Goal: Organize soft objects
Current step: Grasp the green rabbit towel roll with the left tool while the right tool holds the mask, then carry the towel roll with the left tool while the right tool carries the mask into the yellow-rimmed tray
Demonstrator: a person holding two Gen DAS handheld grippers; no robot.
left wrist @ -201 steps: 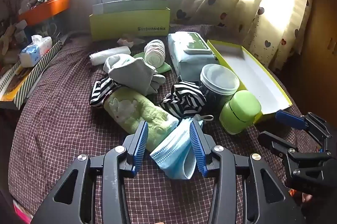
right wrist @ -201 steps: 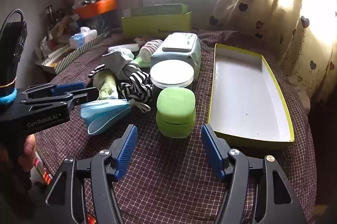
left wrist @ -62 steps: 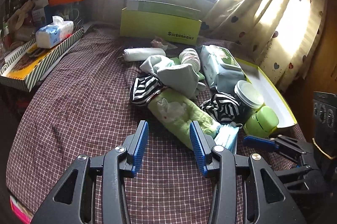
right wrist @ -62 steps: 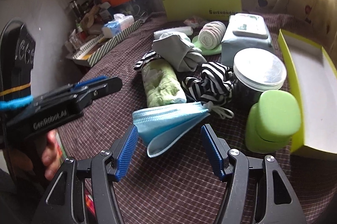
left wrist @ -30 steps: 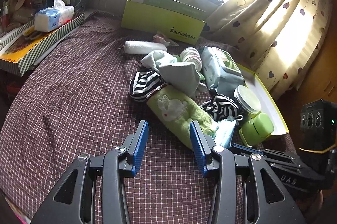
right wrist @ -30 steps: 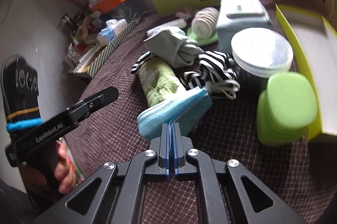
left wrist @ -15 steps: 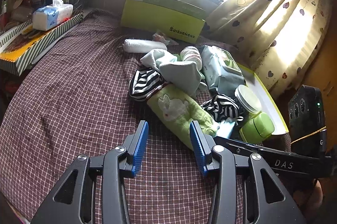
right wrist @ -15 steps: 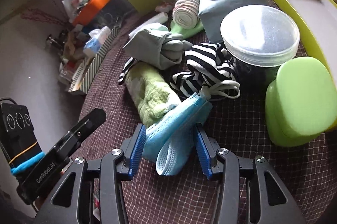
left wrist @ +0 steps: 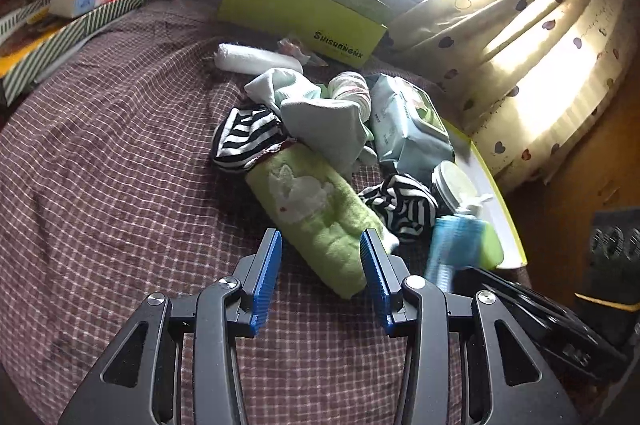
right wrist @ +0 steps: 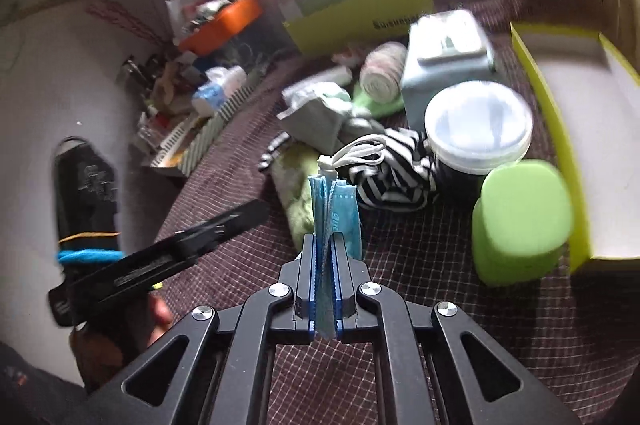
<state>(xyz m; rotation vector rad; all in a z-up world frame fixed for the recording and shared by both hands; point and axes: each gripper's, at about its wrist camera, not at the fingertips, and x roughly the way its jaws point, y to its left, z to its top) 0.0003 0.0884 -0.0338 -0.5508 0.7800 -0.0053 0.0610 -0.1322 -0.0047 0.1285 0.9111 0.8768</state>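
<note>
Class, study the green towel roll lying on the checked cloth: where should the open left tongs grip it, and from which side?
Probably the near free end of the green towel roll, coming from the camera side. That end already lies between the open left tongs; the far end abuts a striped cloth, and the roll's width fits the gap.

Ahead of my left claw point(left wrist: 320, 267) the green towel roll point(left wrist: 316, 213) lies between the spread fingers, blocking a straight push; to its left the checked cloth point(left wrist: 100, 165) is bare and open. Ahead-right of my right claw point(right wrist: 325, 281), the green case point(right wrist: 520, 221) and lidded jar point(right wrist: 478, 127) stand against the open tray point(right wrist: 592, 153). Striped socks point(right wrist: 394, 177) crowd the space straight ahead.
</note>
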